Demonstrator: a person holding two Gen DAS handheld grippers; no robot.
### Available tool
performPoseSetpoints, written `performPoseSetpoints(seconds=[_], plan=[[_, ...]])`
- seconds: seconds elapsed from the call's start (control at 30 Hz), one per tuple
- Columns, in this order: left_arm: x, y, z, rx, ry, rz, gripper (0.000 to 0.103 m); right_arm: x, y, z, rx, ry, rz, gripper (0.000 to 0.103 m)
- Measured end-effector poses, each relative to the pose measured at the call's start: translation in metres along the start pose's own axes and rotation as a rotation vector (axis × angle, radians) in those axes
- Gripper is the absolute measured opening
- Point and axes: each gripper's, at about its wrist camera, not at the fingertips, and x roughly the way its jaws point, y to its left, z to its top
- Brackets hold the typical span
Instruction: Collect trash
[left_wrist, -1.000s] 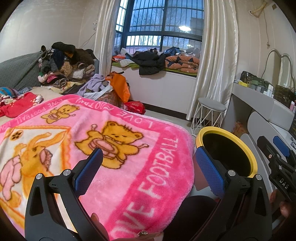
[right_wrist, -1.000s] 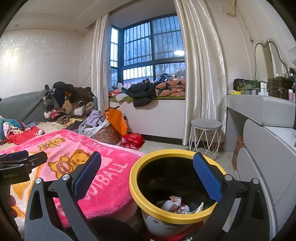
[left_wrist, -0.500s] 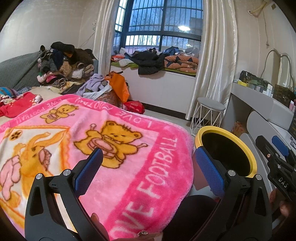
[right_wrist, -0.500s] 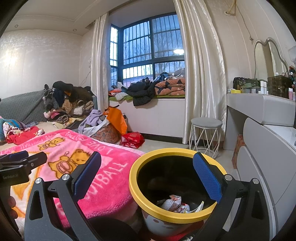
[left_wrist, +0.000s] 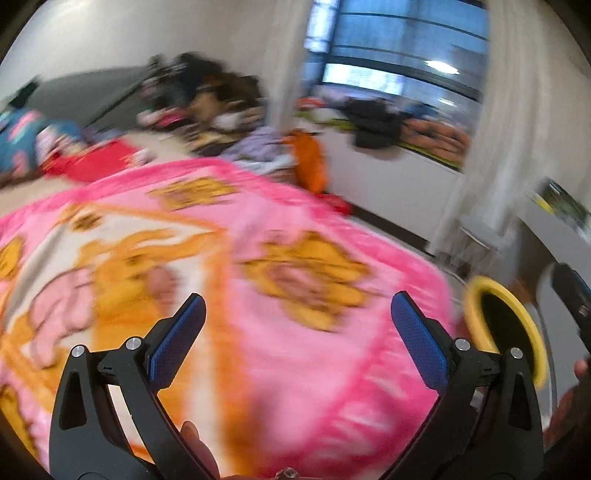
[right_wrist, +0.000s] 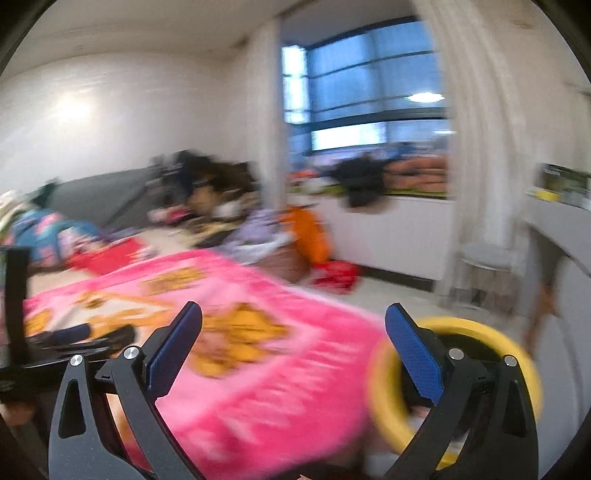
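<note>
Both views are blurred by motion. The yellow-rimmed trash bin (right_wrist: 458, 376) stands beside the bed at the lower right of the right wrist view, partly behind my right finger; it also shows in the left wrist view (left_wrist: 506, 332) at the right edge. My left gripper (left_wrist: 297, 332) is open and empty over the pink teddy-bear blanket (left_wrist: 295, 295). My right gripper (right_wrist: 293, 339) is open and empty over the blanket's corner (right_wrist: 266, 369). The left gripper (right_wrist: 74, 336) shows at the left of the right wrist view. No loose trash is visible on the blanket.
A heap of clothes (left_wrist: 207, 99) lies at the bed's far end. An orange bag (right_wrist: 306, 232) and a red bag (right_wrist: 336, 275) sit on the floor by the window seat. A white stool (right_wrist: 487, 269) and a white dresser (right_wrist: 561, 236) stand at the right.
Both grippers have swung to the left, away from the bin and toward the bed. The bin has shifted to the right edge of both views. Both stay open.
</note>
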Motion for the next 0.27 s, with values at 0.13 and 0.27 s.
performPoseSetpoints(seconds=[0.13, 0.27], plan=[[0.011, 0.113, 0.01, -0.137, 0.018, 0.271, 0.092, 0.072, 0.092, 0.004, -0.054, 0.21, 0.312, 0.097], [0.031, 0.221, -0.006, -0.233, 0.135, 0.506, 0.092, 0.152, 0.195, -0.041, -0.088, 0.535, 0.528, 0.097]])
